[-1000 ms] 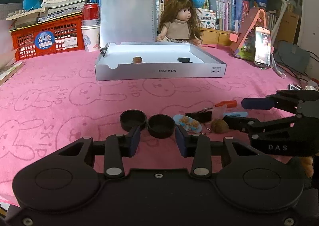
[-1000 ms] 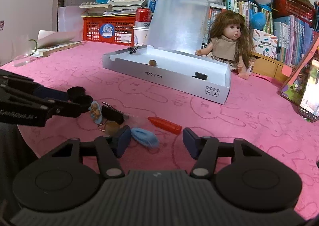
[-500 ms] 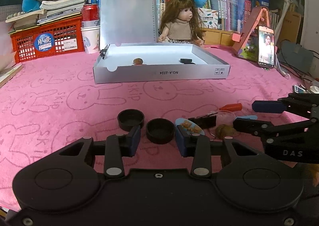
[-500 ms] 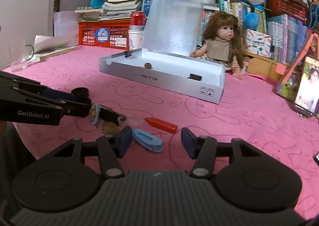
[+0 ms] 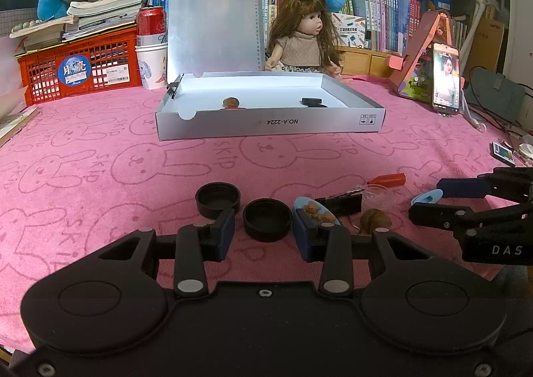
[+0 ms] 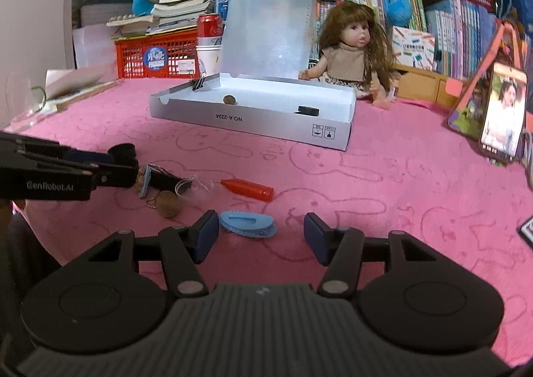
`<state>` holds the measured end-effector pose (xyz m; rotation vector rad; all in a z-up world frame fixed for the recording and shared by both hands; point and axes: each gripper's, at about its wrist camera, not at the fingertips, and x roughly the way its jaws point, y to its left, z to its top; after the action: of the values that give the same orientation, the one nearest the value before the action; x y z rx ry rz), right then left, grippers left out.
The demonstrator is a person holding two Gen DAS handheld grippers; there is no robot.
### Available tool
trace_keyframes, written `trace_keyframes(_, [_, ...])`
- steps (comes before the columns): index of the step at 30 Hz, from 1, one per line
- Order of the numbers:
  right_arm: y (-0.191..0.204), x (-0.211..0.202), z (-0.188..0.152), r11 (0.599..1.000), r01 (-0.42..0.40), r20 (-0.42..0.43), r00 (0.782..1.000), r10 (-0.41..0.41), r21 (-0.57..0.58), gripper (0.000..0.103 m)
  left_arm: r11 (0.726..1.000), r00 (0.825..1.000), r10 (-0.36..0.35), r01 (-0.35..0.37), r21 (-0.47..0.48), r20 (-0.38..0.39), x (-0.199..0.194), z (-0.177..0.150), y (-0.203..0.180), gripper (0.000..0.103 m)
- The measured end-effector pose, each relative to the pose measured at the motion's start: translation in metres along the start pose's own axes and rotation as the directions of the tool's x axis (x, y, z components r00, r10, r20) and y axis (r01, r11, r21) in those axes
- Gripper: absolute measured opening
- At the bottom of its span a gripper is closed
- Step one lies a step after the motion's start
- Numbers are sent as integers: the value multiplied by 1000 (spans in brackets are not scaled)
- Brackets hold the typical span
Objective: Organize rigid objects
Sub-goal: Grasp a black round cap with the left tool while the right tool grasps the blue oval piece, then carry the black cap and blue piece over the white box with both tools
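— Which piece will go next, you think?

— The blue clip [image 6: 248,225], I judge. It lies on the pink cloth [image 6: 399,184] just ahead of the right gripper [image 6: 261,237], nearer its left finger, with its long axis running left to right across the opening. That gripper is wide open and holds nothing.

— And the left gripper [image 5: 263,237]?

— Also open and empty, with a black cap [image 5: 266,218] just ahead between its fingers. It is far from the clip; the right is nearer. The white box [image 6: 266,117] waits at the far side.

— Anything changed?

— A second ago the clip sat lower-left by the finger and more slanted; now the gripper has shifted, so it lies more central.
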<state>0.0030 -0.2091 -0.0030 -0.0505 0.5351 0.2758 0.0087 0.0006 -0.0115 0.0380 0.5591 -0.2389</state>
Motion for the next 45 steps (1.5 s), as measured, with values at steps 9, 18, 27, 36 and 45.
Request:
trace_keyframes(9, [9, 1, -3, 1000, 0, 15, 1000, 0, 11, 52, 1000, 1000, 5, -5, -2, 6, 1, 0, -1, 35])
trace_keyframes(18, [12, 0, 0, 1000, 12, 27, 1000, -12, 8, 44, 1000, 999, 27, -27, -7, 19, -2, 2, -2, 31])
trace_keyframes(27, [11, 3, 7, 999, 35, 36, 999, -35, 19, 44, 998, 999, 52, -52, -21, 4, -2, 11, -5, 31])
trace_keyframes(36, [8, 10, 18, 998, 50, 38, 998, -52, 36, 44, 997, 998, 65, -65, -36, -11, 2, 20, -5, 31])
trace_keyframes(45, [5, 21, 32, 995, 92, 19, 996, -93, 43, 44, 997, 997, 72, -72, -39, 8, 6, 37, -4, 31])
